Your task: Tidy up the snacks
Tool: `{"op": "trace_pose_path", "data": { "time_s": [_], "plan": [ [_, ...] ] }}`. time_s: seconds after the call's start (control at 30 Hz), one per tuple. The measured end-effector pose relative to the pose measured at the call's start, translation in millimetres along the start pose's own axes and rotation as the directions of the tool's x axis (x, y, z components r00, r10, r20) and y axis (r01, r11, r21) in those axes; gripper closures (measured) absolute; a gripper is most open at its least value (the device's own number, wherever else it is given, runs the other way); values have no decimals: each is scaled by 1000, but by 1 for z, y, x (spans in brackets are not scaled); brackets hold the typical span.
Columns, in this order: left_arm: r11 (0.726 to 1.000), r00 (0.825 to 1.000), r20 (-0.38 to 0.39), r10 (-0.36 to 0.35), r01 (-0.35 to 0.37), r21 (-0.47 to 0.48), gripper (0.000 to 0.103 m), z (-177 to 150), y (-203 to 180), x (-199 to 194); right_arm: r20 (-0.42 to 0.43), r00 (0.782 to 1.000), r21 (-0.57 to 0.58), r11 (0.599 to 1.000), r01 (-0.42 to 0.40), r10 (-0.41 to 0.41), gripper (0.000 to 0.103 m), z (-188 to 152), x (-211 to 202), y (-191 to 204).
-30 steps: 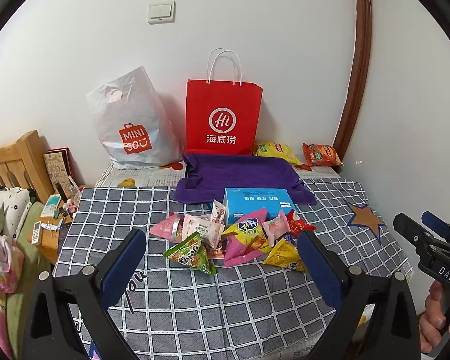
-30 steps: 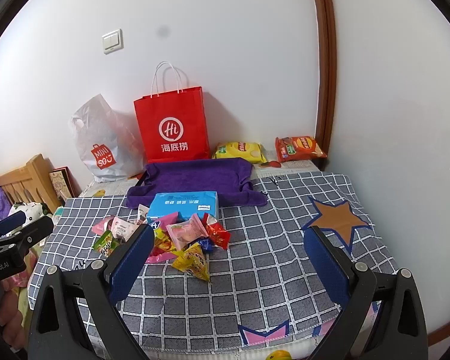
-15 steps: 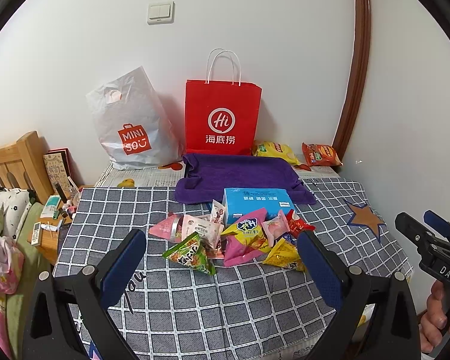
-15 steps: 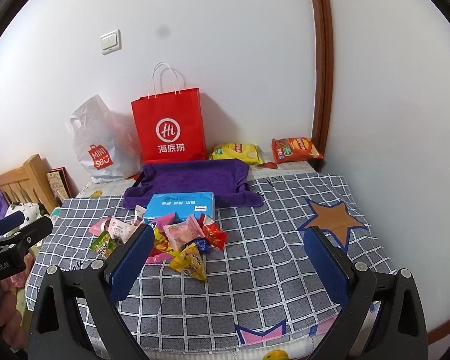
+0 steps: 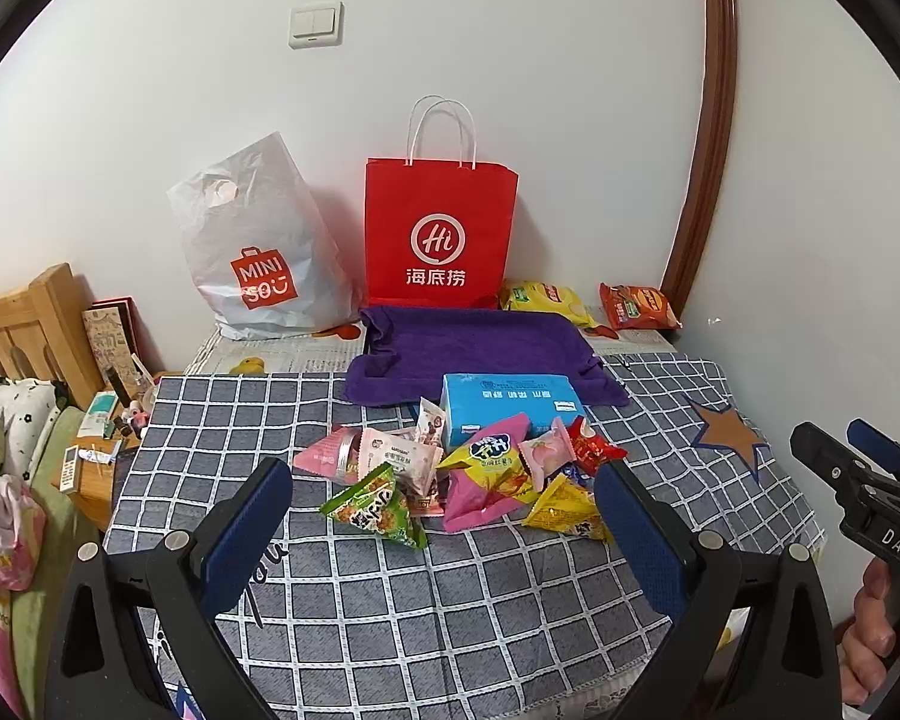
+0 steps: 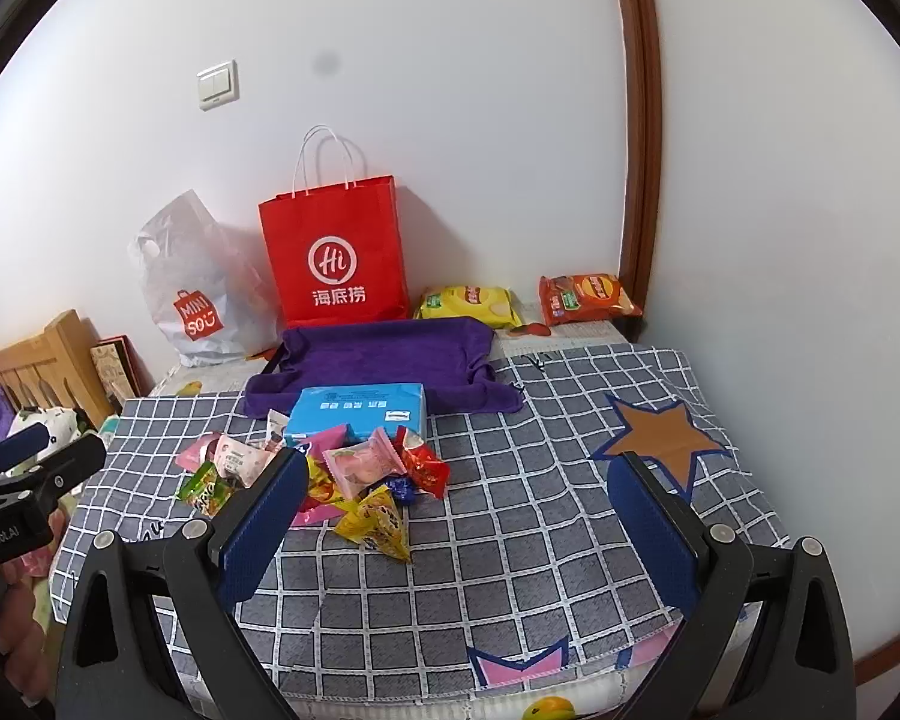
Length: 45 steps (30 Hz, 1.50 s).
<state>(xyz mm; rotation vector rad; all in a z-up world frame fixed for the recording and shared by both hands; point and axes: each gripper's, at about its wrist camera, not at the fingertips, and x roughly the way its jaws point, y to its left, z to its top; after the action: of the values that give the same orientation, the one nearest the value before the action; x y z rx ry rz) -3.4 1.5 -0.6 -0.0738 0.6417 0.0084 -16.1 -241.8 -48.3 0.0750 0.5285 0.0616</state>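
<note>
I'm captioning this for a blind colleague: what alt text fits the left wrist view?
A pile of snack packets lies on a checked cloth, seen between the open left gripper and its blue pads. Behind the pile are a blue box, a purple towel and a red bag by the wall.

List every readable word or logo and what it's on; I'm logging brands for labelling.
"Hi" and "海底捞": red paper bag.
"MINISO": grey plastic bag.
"DAS": right gripper body.
"GenRobot.AI": left gripper body.
Blue box, snack packets, chip bags: print too small to read.
</note>
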Motion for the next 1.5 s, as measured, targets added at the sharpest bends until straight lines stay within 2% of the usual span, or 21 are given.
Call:
{"op": "trace_pose_path", "data": {
  "time_s": [0.57,0.67,0.83,0.93,1.1,1.17,1.43,1.5],
  "plan": [
    [1000,1000,-21,6,-6,4,2,-1,1,23,-8,1000,-17,1000,-5,5,3,-3,9,3],
    [1000,999,-37,12,-12,-2,2,-3,6,36,-34,999,-21,1000,-16,15,3,-5,19,2],
    [1000,996,-94,13,-15,-25,2,-9,19,70,-70,997,-33,999,20,-23,3,-12,46,0],
    [999,991,-130,18,-22,-34,3,-14,26,87,-97,995,-50,999,3,-8,4,-20,68,-1],
    [995,979,-194,55,-69,-69,3,-25,47,121,-144,989,-24,999,-41,37,17,-28,104,-3],
    [993,976,-207,67,-85,-78,3,-29,54,129,-150,988,-19,999,-44,41,17,-30,118,-3],
    [995,960,-277,39,-62,-74,3,-42,64,167,-224,972,-6,998,-69,66,25,-34,177,-7],
    [996,957,-288,36,-58,-67,4,-45,62,177,-231,970,0,997,-82,80,31,-34,186,-8]
  ]
}}
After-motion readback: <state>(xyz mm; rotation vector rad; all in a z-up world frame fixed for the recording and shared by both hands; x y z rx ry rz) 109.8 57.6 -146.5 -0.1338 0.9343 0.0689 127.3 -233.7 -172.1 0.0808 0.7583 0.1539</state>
